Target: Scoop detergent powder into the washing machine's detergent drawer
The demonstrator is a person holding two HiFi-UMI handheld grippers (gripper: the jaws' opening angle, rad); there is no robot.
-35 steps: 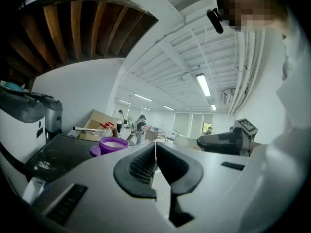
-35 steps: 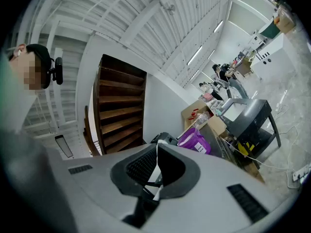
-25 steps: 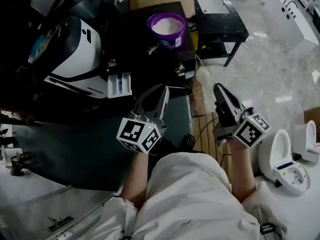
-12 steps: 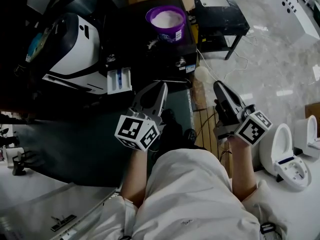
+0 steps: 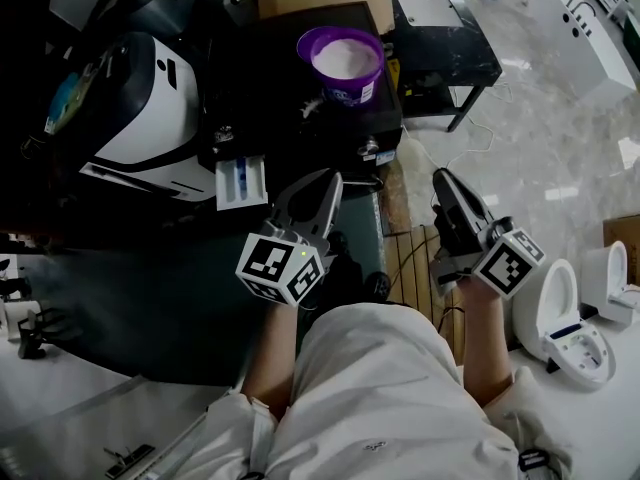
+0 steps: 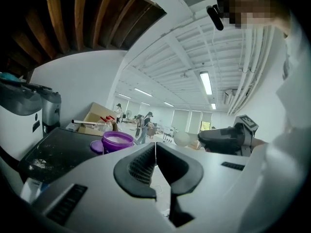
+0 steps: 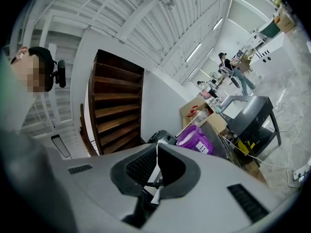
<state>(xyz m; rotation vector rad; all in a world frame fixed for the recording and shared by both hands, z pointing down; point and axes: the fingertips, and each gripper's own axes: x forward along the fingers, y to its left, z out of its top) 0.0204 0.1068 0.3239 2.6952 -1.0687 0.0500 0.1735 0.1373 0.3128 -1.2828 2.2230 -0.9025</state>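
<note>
Head view: closed, empty tools.
Left tool [image 5: 320,188] and right tool [image 5: 442,182], jaws together; detergent tub [image 5: 346,66] well ahead; drawer [image 5: 241,182] near left tool.

Left gripper [image 6: 155,154]: jaws shut tip to tip (nothing between). Purple powder tub [image 6: 117,141] stands beyond left finger [image 6: 138,168], well apart.

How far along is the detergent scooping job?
Done: the detergent drawer is pulled out of the washing machine, and the purple tub stands open with white powder showing. In hand: nothing. The left tongs and right tongs are both shut and empty, held low, short of the tub. Left: all the scooping. No scoop is visible.
</note>
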